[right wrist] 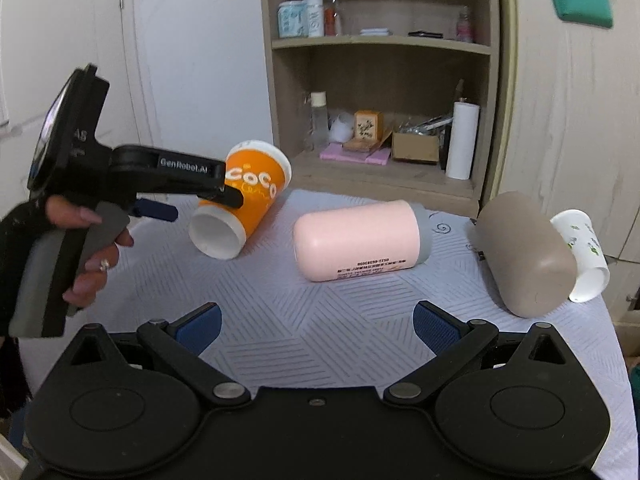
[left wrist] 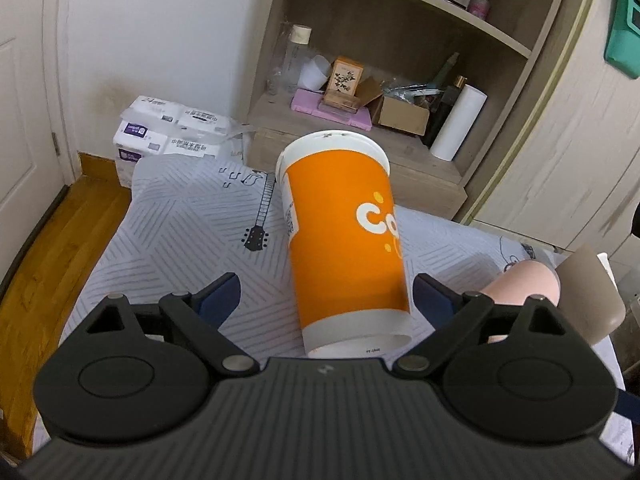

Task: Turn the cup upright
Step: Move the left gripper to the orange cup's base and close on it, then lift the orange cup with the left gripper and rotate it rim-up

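An orange paper cup (left wrist: pixel 344 236) with white lettering is tilted on its side, lid end away from me and white base end toward my left gripper (left wrist: pixel 326 294). The left jaws are wide open on either side of the cup's base; the right pad is close to it, the left pad is apart. In the right wrist view the same cup (right wrist: pixel 248 196) is at the left, with the left gripper (right wrist: pixel 208 196) around it and its low end near the cloth. My right gripper (right wrist: pixel 316 326) is open and empty, low over the near cloth.
A pink cup (right wrist: pixel 360 240), a brown cup (right wrist: pixel 524 252) and a white patterned paper cup (right wrist: pixel 584 256) lie on their sides on the striped tablecloth (right wrist: pixel 280 312). A shelf unit (right wrist: pixel 380 80) with bottles and boxes stands behind. Tissue packs (left wrist: pixel 172 132) lie on the floor.
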A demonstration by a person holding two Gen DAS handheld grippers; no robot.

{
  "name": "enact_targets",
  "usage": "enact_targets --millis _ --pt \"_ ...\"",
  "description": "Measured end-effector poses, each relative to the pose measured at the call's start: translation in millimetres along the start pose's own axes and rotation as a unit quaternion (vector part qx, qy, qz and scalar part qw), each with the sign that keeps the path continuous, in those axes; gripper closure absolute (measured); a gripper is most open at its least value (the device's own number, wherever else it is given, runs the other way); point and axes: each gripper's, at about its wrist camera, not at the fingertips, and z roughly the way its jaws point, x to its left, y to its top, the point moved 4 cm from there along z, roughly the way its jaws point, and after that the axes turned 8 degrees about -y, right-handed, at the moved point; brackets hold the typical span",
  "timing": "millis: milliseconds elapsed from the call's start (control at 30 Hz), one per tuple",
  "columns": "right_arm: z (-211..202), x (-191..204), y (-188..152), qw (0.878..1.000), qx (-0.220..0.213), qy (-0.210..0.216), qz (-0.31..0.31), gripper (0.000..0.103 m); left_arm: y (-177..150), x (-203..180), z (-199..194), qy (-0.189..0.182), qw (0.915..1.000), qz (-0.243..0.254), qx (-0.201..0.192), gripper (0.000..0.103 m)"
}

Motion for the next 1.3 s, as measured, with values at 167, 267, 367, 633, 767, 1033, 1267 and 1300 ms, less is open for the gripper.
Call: enact_targets --millis 167,267,367,633,767,1033,1267,1300 --pt "6.6 -1.1 2.5 1.0 0.004 0.001 -0.003 0.0 -0.3 1.9 4.6 -0.034 0.999 -0.025 0.017 0.032" --pt "9.8 -0.9 1.6 1.0 0.008 0.002 -0.001 0.0 -2.7 -4.4 6.8 -0.041 0.9987 -0.019 0.024 0.041" --pt "10.6 -0.7 1.9 1.0 0.011 0.005 0.005 0.0 -4.7 -8.3 5.7 -0.032 0.9993 -0.007 0.019 0.041" --pt "8.3 -1.1 -2.0 1.0 0.017 0.014 0.014 0.0 -17.3 -5.3 -14.1 -0.022 0.9984 -0.046 0.023 0.042" --pt "4.7 -2.2 -6.9 0.999 0.022 0.024 0.018 0.0 -35.4 -3.6 -36.3 -0.033 0.9951 -0.084 0.041 0.042" --pt "-15.8 -3.0 -20.9 0.999 0.021 0.041 0.001 0.0 -78.4 -24.2 -79.3 -0.06 0.9901 -0.116 0.05 0.042" --pt "-36.7 -7.4 -33.6 0.998 0.021 0.053 -0.003 0.0 -104.6 -39.1 -103.8 -0.076 0.9872 -0.134 0.044 0.042" --pt "-39.1 -8.3 -34.9 0.998 0.021 0.052 -0.001 0.0 -107.6 -40.9 -105.7 -0.08 0.9868 -0.133 0.045 0.042"
